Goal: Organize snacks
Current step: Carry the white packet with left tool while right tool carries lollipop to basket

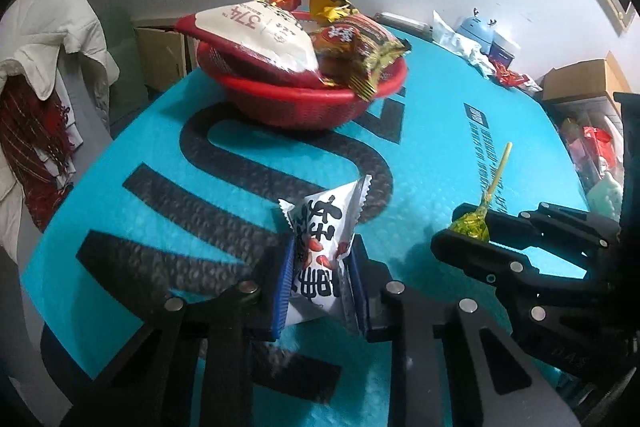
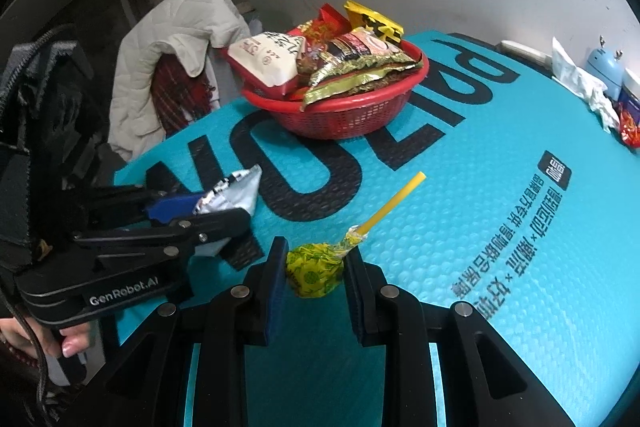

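My left gripper (image 1: 322, 261) is shut on a small white snack packet (image 1: 326, 223) with black characters and red nuts printed on it, held between the blue pads just above the teal mat (image 1: 440, 155). In the right wrist view, the same packet (image 2: 236, 191) shows its silver side in the left gripper (image 2: 224, 207). My right gripper (image 2: 316, 267) is shut on the head of a yellow-green wrapped lollipop (image 2: 314, 269), its yellow stick pointing away. Beyond both stands a red mesh basket (image 1: 304, 95) (image 2: 352, 115) heaped with several snack bags.
A white quilted jacket (image 1: 52, 39) hangs over a chair off the mat's left edge. Crumpled tissue (image 2: 580, 83), a light blue gadget (image 2: 604, 67) and red wrappers sit at the far right edge. Cardboard boxes (image 1: 580, 79) stand beyond the right side.
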Demonstrator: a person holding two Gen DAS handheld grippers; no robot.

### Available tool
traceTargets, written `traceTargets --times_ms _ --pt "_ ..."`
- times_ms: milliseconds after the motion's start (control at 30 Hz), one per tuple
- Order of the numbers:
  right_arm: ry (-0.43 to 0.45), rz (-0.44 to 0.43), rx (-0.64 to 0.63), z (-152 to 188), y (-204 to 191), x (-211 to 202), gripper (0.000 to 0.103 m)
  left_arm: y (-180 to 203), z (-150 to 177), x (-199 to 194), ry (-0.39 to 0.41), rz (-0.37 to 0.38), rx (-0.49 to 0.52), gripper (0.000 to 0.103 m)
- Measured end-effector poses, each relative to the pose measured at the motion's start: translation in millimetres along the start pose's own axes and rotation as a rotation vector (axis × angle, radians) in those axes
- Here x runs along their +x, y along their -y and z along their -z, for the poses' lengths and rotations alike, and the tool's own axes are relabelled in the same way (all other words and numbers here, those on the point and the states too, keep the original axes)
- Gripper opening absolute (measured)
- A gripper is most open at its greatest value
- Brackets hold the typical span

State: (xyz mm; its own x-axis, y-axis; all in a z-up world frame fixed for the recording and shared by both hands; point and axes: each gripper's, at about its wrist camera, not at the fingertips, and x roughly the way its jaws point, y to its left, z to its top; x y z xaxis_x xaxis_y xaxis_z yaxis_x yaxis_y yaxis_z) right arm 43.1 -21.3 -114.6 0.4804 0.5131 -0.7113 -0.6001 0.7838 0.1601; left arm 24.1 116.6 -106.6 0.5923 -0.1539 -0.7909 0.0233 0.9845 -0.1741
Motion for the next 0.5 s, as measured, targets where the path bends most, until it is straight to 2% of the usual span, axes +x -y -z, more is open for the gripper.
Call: traceTargets --times_ms 167,500 --pt "0.006 -0.026 -0.005 1 -1 -6 0.027 6 10 -9 0.009 0.027 -0.026 0.025" --pt "0.003 -0.045 -0.029 -1 -13 -9 0.027 0 16 -33 0.059 0.033 -0.058 0.025"
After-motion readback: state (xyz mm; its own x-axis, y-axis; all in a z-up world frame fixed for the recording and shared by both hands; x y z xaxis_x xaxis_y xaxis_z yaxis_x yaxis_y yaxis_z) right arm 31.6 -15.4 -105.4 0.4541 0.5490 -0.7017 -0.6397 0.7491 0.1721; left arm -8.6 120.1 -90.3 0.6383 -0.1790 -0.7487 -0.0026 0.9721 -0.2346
